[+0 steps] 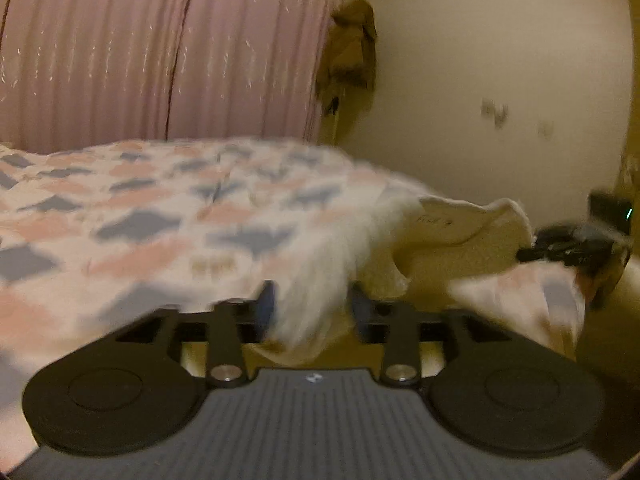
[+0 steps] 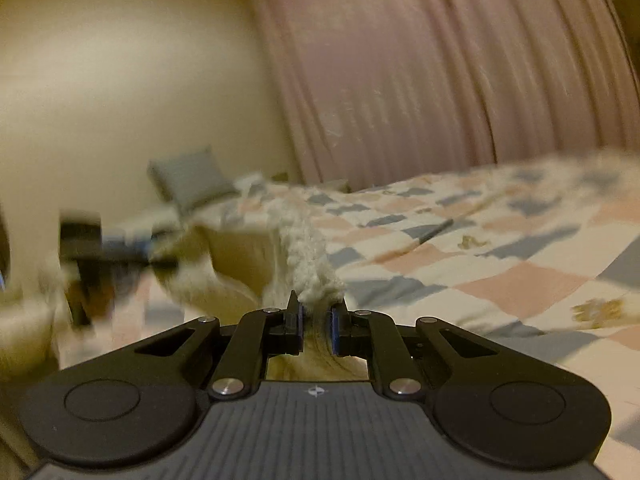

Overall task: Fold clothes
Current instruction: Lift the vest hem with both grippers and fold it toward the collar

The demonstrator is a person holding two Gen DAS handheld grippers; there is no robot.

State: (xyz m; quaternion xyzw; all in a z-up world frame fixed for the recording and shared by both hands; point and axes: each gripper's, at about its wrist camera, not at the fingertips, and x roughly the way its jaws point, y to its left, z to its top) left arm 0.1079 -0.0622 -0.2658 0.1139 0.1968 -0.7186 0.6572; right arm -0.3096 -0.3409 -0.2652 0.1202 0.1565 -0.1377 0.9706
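Cream garment [image 2: 316, 268] between narrow jaws

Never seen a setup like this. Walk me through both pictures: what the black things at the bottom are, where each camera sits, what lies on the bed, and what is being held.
A person holds a two-fingered claw in each hand, with a camera on each looking forward along its fingers. One picture comes from the left claw, the other from the right claw. Both face a bed covered by a patchwork quilt in pink, grey and white, with pink curtains behind. A fluffy cream garment hangs between the claws. The right claw is pinched shut on it. The left claw's fingers are wider apart with cloth between them; blur hides whether they grip.
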